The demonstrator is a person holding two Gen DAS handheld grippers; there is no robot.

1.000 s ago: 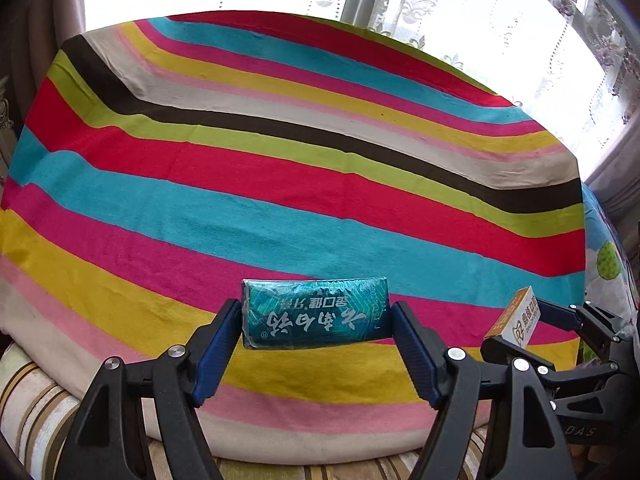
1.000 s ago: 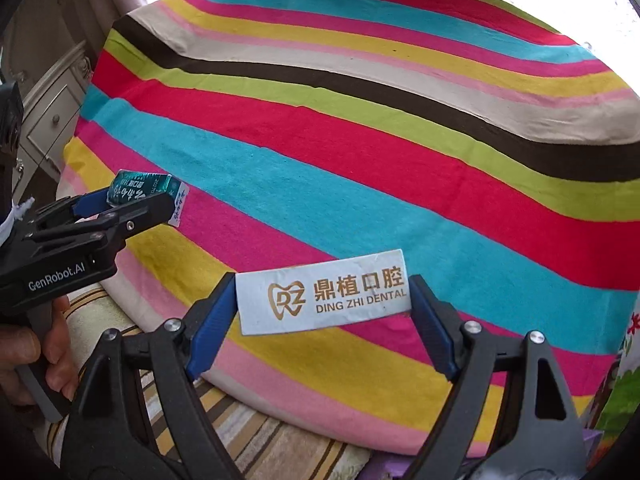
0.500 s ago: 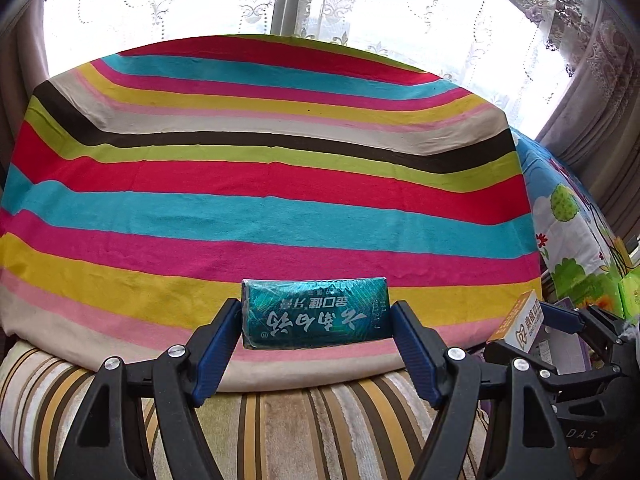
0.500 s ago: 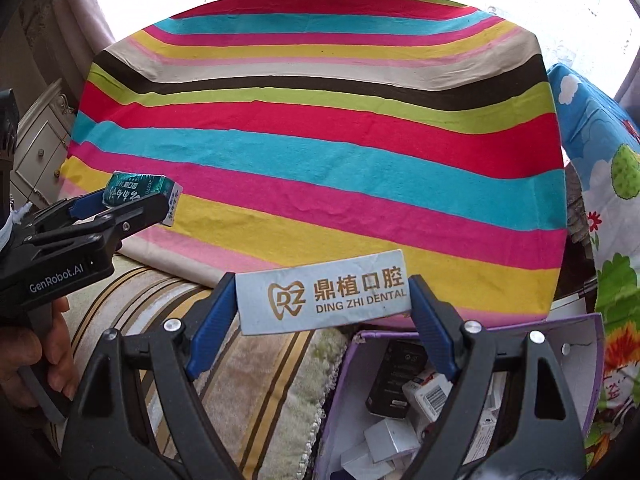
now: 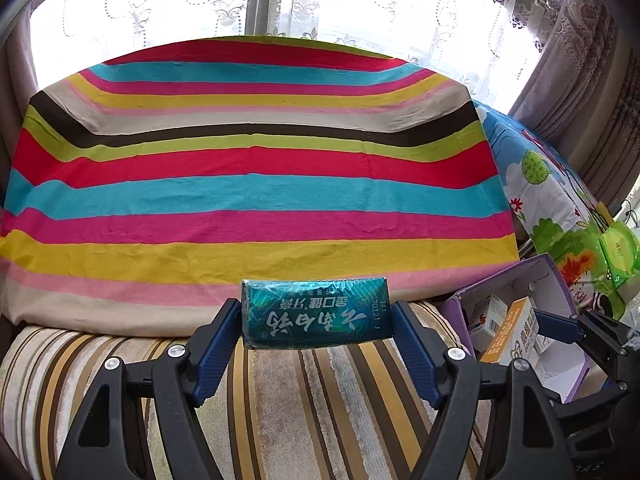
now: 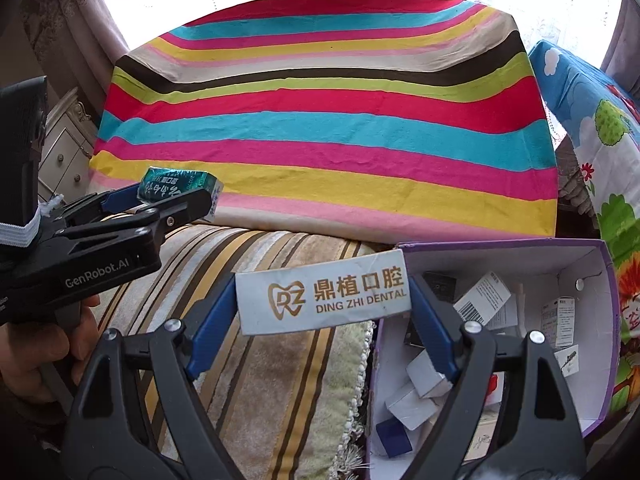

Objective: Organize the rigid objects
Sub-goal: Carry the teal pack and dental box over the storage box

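My left gripper (image 5: 316, 324) is shut on a teal toothpaste box (image 5: 315, 312) with white Chinese lettering, held above a striped brown cushion (image 5: 304, 408). It also shows at the left of the right wrist view (image 6: 180, 194). My right gripper (image 6: 322, 300) is shut on a white dental box (image 6: 322, 298) marked DING ZHI DENTAL, held over the cushion's edge beside a purple box (image 6: 596, 320). The white dental box also shows at the right of the left wrist view (image 5: 510, 330).
The purple box (image 5: 560, 280) has white inner walls and holds several small cartons. A rainbow-striped cloth (image 5: 256, 184) covers the surface ahead. A blue cartoon quilt (image 6: 592, 128) lies right, a drawer cabinet (image 6: 66, 148) left. Curtained windows stand behind.
Both grippers have pulled back from the striped cloth with their boxes still held. The brown cushion and the purple box have come into view below.
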